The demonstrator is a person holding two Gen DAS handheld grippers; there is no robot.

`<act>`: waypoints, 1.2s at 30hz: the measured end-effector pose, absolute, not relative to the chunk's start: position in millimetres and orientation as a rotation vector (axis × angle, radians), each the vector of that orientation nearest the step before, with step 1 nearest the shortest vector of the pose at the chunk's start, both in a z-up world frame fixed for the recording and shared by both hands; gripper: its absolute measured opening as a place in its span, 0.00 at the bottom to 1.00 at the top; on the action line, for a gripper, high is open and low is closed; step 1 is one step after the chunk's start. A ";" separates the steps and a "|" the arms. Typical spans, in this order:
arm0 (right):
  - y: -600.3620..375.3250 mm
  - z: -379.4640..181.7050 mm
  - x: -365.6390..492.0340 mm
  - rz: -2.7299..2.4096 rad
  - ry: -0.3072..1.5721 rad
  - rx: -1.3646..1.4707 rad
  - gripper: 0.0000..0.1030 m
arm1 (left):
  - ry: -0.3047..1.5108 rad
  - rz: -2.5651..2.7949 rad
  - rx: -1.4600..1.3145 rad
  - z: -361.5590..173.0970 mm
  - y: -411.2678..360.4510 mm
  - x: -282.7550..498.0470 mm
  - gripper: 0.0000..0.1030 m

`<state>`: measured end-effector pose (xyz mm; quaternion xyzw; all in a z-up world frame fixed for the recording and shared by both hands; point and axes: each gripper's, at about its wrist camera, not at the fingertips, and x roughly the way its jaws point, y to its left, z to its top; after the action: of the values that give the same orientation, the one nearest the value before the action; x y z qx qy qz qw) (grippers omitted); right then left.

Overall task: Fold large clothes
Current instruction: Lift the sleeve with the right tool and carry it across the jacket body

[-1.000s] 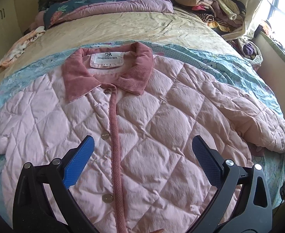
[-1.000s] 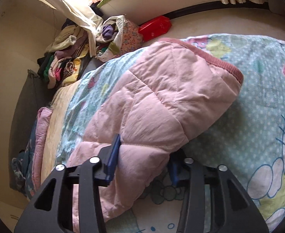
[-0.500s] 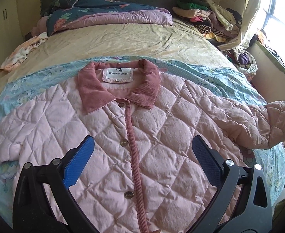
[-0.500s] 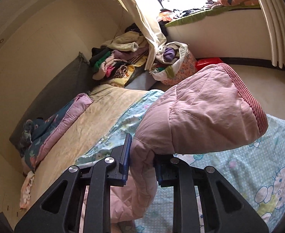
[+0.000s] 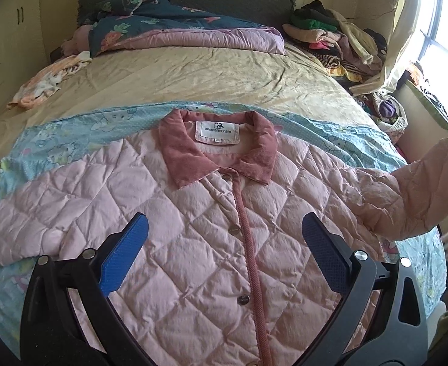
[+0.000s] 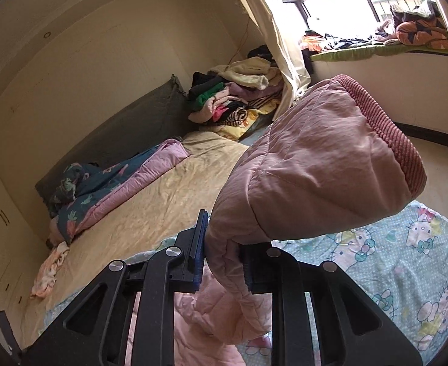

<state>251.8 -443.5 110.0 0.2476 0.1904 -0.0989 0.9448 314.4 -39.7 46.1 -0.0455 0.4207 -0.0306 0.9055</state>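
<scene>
- The pink quilted jacket (image 5: 211, 244) lies front-up on the bed (image 5: 193, 79).
- The left gripper (image 5: 224, 238) hovers above it, jaws spread wide.
- The right gripper (image 6: 220, 250) has its jaws clenched on the sleeve (image 6: 315, 177), lifted off the bed.

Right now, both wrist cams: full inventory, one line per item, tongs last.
quilted jacket: 1, pink with darker corduroy collar, flat and buttoned on the cartoon sheet
sleeve: 1, pink with ribbed cuff, lifted off the bed
cartoon sheet: 1, light blue, under the jacket
bedsheet: 1, beige, further up the bed
quilt: 1, dark floral with lilac lining, bunched at the headboard
small cloth: 1, orange-white, bed's left edge
clothes pile: 1, mixed colours, bed corner by the curtain
curtain: 1, cream, by the window
left tongs: open, above the jacket front
right tongs: shut on the sleeve
</scene>
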 end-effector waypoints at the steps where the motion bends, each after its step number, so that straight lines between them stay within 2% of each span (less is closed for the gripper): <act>1: -438.4 112.5 251.5 -0.191 0.386 0.495 0.18 | 0.869 -0.061 -0.096 46.7 -35.7 313.9 0.92; 20: -325.3 146.7 293.8 -0.009 0.387 0.315 0.18 | 0.837 -0.066 -0.180 55.7 21.4 311.5 0.92; 36: -235.1 135.2 318.6 0.115 0.429 0.216 0.18 | 0.850 -0.073 -0.319 40.2 64.5 311.3 0.92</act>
<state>318.6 -235.1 135.2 0.1067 0.2123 0.0569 0.9697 311.3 64.5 40.2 -0.1542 0.4106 -0.0352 0.8980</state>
